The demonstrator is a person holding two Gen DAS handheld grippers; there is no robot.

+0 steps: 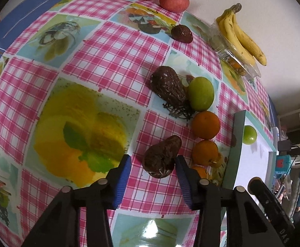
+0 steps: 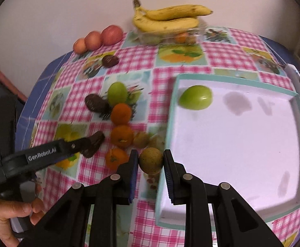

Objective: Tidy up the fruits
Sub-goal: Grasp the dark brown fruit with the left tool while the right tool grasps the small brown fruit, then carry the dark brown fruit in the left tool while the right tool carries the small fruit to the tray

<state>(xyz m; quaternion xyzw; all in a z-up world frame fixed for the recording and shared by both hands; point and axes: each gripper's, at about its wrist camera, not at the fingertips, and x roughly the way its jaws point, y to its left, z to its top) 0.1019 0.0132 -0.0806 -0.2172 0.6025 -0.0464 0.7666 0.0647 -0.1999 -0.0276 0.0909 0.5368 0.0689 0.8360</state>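
Right wrist view: my right tool is clamped across the middle of a small brownish-green round fruit, held beside the near-left edge of the white tray, where one green fruit already lies. It looks firm and light with a smooth skin, so a hold across its widest part should keep it from squirting out.

My left tool straddles a dark avocado lying on the tabletop; the right pad touches its skin, the left stands clear, so it is not yet gripped. I judge it heavier, pear-shaped and possibly soft; I would take it across the broad belly, gently, to avoid bruising.
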